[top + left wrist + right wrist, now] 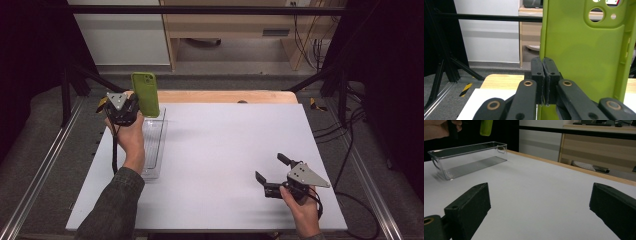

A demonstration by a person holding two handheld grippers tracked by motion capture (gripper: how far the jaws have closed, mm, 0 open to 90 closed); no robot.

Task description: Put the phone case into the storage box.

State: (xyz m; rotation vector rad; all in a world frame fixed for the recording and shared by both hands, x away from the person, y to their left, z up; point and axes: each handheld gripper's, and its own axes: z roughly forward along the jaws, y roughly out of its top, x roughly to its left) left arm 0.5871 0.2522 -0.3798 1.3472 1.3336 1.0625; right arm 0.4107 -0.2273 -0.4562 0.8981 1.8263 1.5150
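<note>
The left gripper (131, 107) has its jaws pinched shut on the edge of a green phone case (145, 94), held up over the clear bin (154, 150); it looks light and bendy, maybe slippery, while the right gripper (271, 174) rests wide open, empty.

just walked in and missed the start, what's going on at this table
A person works with a claw in each hand. The left claw is shut on the edge of a green phone case, holding it upright above the far end of a clear plastic bin on the white table. The bin looks empty. The right claw rests near the table's front right with its jaws wide open, holding nothing.
</note>
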